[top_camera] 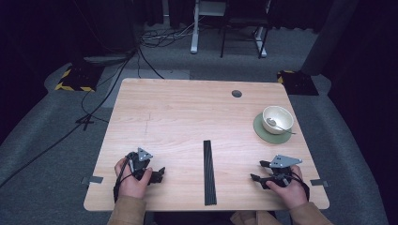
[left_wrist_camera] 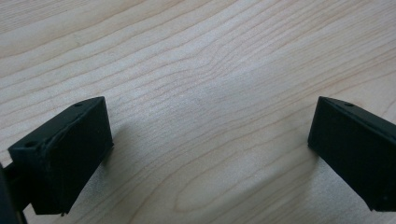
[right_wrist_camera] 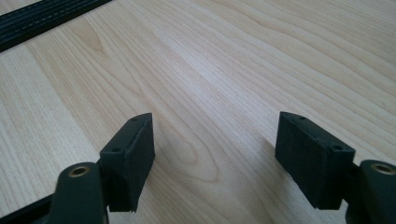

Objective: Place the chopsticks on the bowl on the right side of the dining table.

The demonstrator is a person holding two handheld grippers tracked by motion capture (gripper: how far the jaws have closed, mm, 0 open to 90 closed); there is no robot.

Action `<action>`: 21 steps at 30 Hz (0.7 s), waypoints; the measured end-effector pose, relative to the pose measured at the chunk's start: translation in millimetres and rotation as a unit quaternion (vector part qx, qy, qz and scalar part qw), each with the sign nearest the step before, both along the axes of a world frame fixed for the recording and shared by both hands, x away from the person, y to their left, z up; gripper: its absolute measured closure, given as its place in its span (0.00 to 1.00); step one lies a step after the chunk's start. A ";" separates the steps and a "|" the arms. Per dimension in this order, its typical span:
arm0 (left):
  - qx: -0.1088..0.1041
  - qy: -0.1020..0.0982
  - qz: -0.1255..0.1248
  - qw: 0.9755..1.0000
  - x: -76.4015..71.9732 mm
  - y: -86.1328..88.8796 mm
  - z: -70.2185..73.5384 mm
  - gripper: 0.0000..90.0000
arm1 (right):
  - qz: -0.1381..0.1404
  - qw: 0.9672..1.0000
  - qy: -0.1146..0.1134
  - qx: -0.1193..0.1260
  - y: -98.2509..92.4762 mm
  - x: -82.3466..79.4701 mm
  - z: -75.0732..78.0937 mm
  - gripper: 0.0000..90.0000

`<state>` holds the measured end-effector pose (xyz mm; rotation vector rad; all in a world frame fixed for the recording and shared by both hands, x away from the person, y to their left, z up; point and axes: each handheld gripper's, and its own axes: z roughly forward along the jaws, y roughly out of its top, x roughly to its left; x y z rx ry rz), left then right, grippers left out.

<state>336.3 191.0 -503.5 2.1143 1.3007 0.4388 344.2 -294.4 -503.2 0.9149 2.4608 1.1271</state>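
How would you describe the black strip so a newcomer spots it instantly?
On the light wooden table, look at the near half, between the left gripper and the right gripper. The long, flat black ribbed strip lies there, running lengthwise toward the near edge. It is the table's one long straight item.

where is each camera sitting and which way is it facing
High view: above the person's side, looking forward and down on the table; both hands, left gripper and right gripper show.
Left gripper view: on the left gripper, facing bare wood between its open jaws.
Right gripper view: on the right gripper, jaws open; it shares the black strip with the high view.
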 end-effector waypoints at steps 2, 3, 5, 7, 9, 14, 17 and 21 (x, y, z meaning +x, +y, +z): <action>0.003 0.001 -0.009 1.000 -0.8 -0.7 0.2 0.00 | 0.000 1.000 -0.002 -0.003 0.0 0.1 0.0 0.32; 0.004 0.000 -0.010 1.000 -0.7 -0.7 0.3 0.00 | -0.001 1.000 -0.002 -0.004 0.1 0.2 0.1 0.32; 0.003 0.000 -0.010 1.000 -0.7 -0.7 0.3 0.00 | -0.004 1.000 -0.001 -0.004 0.8 0.1 0.2 0.32; 0.004 0.000 -0.012 1.000 -0.4 -0.7 0.3 0.00 | -0.010 1.000 -0.003 -0.006 3.1 1.2 0.1 0.31; 0.005 -0.002 -0.015 1.000 0.6 -0.9 0.3 0.00 | -0.021 1.000 0.003 -0.007 6.0 0.6 1.2 0.31; 0.006 -0.003 -0.012 1.000 1.1 -1.8 0.4 0.00 | -0.033 0.999 -0.002 -0.005 7.3 -1.3 0.1 0.31; 0.004 -0.003 -0.008 1.000 1.0 -2.7 0.2 0.00 | -0.033 0.999 0.000 -0.003 8.6 0.3 0.0 0.31; 0.003 -0.003 -0.008 1.000 1.0 -2.8 0.2 0.00 | -0.027 1.000 -0.001 -0.004 7.9 1.3 0.1 0.31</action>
